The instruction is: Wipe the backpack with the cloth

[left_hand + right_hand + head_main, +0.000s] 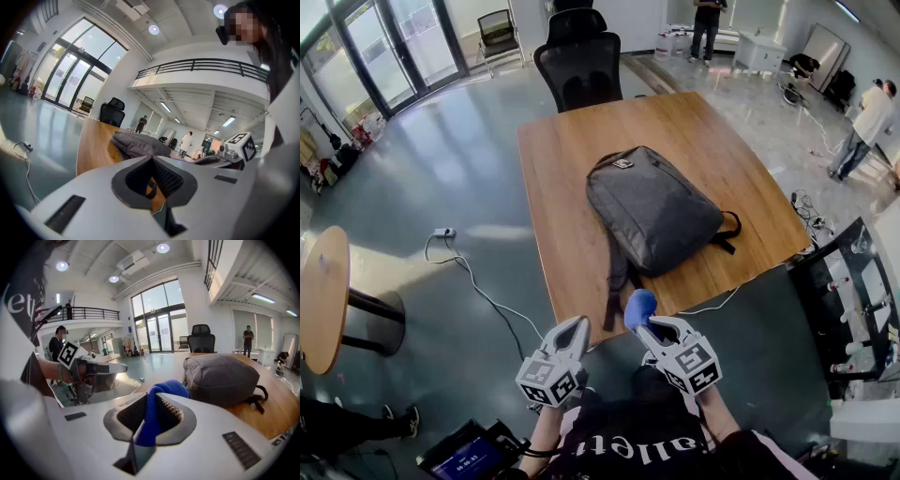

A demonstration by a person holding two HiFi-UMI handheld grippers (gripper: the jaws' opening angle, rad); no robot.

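Cloth gripped, backpack not yet touched.

At the near left, the left gripper (577, 325) hovers off the near edge of the desk (572, 159), its fingers pressed together on nothing. Just right of it, the right gripper (647, 326) pinches the blue cloth (639, 306), with a wad poking past the fingers. Farther in, the grey backpack (656, 211) lies flat mid-desk, straps trailing toward the near edge. To wipe well, I'd bring the wad down flat on the fabric and steady the bag with the left.
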